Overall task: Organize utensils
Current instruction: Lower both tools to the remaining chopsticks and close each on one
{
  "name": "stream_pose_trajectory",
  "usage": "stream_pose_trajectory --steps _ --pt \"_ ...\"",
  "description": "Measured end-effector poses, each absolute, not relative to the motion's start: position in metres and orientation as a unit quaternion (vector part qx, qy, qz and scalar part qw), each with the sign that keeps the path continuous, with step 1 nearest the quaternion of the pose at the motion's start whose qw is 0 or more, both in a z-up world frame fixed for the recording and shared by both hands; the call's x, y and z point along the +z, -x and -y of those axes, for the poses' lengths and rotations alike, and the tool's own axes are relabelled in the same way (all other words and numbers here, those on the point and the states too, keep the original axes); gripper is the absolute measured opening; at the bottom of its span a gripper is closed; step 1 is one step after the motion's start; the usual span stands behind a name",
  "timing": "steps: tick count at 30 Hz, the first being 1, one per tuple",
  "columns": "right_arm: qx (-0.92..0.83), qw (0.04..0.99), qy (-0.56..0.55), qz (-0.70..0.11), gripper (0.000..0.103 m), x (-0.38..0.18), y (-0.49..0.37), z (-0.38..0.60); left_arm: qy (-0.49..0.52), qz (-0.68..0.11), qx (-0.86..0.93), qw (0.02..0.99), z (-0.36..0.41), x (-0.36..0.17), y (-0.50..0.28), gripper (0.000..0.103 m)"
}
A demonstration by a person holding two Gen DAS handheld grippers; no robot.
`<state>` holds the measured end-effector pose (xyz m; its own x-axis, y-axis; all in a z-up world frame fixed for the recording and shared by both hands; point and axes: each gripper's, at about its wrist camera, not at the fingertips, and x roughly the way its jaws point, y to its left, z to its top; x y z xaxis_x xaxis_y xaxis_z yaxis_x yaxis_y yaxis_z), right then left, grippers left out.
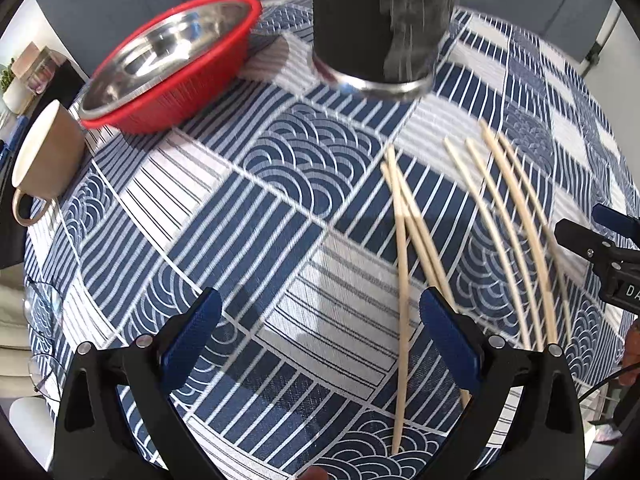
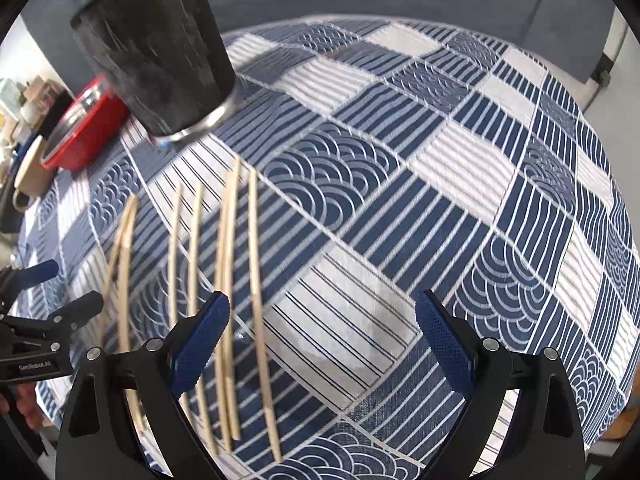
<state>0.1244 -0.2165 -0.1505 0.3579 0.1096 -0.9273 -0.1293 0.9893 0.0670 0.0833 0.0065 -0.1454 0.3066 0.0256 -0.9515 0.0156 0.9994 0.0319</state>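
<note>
Pale matt wooden chopsticks (image 2: 228,280) on woven cloth tablecloth (image 2: 400,220). Matt black holder (image 1: 380,20), shiny metal base. Glossy steel bowl (image 1: 168,56) in red ribbed plastic basket (image 1: 192,96). Textured blue gripper pads (image 1: 450,344).

My left jaws are wide apart over bare tabletop (image 1: 280,240). The chopsticks (image 1: 404,264) lie just to my right. Far ahead a black cup (image 1: 380,24) blocks the way, with a red bowl (image 1: 172,68) and a tan mug (image 1: 48,156) on the left.
</note>
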Motion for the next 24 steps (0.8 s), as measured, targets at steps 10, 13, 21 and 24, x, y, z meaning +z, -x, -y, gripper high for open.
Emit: stream_pose_trajectory --steps 10,13,21,24 --pt "0.068 0.828 0.04 -0.554 0.091 -0.167 -0.116 0.219 -0.018 -0.591 -0.003 0.807 -0.007 -0.156 -0.083 0.098" --pt "0.064 0.829 0.037 -0.554 0.091 -0.169 -0.115 0.221 -0.017 -0.589 -0.003 0.808 -0.008 -0.156 -0.083 0.098" --pt "0.063 0.83 0.038 -0.552 0.094 -0.171 -0.116 0.218 -0.018 -0.589 -0.002 0.808 -0.007 -0.156 -0.083 0.099" --pt "0.062 0.831 0.037 -0.552 0.095 -0.172 -0.118 0.219 -0.018 -0.59 -0.001 0.807 -0.005 -0.156 -0.085 0.099"
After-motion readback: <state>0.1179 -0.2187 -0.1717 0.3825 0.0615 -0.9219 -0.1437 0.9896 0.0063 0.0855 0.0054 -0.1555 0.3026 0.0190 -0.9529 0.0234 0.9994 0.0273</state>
